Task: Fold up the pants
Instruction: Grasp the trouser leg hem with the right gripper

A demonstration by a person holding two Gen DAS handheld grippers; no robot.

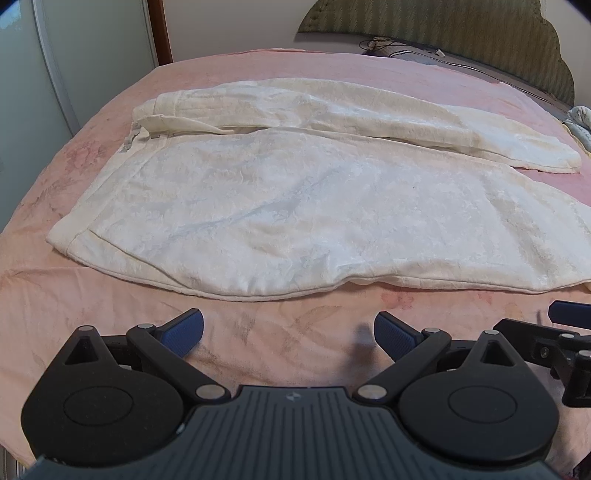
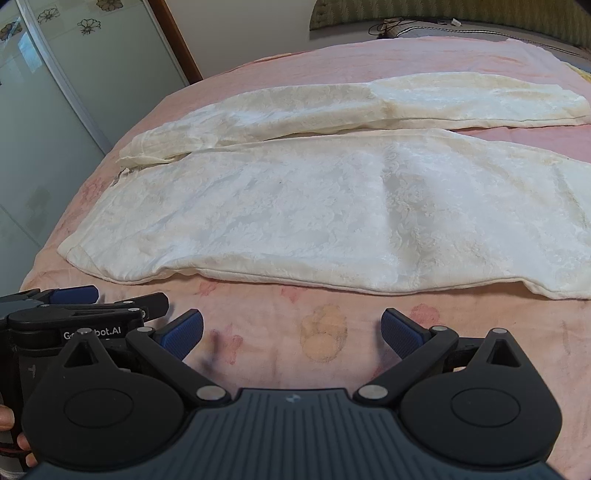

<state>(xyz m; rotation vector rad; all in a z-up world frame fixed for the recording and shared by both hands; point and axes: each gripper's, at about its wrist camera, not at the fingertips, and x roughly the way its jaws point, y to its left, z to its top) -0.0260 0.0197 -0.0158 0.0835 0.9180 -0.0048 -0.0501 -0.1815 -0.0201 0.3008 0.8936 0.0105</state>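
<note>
A pair of cream, floral-textured pants [image 1: 280,192] lies spread flat across a pink bedspread [image 1: 92,332], waistband toward the wardrobe doors [image 1: 74,55] on the left and both legs running off to the right — a layout that appears meant to leave the whole garment open for a first fold. The far leg [image 2: 406,99] angles slightly away from the near one [image 2: 332,214], a strip of pink showing between their lower ends, so the legs have evidently not yet been laid one over the other. The left gripper [image 1: 289,334] hovers above bare bedspread just short of the pants' near edge, its blue-padded fingers [image 1: 186,330] spread wide and holding nothing. The right gripper [image 2: 291,332] sits beside it, likewise short of the near hem line, jaws apart and empty; the two tools are close enough that each shows at the edge of the other's view. Neither touches the cloth. The pants lie ahead of both claws, the near leg's long edge closest, the waistband off to the left. At the head of the bed, a padded headboard [image 1: 461,26] and a tangle of cable [image 2: 391,26] sit well apart from the work.
</note>
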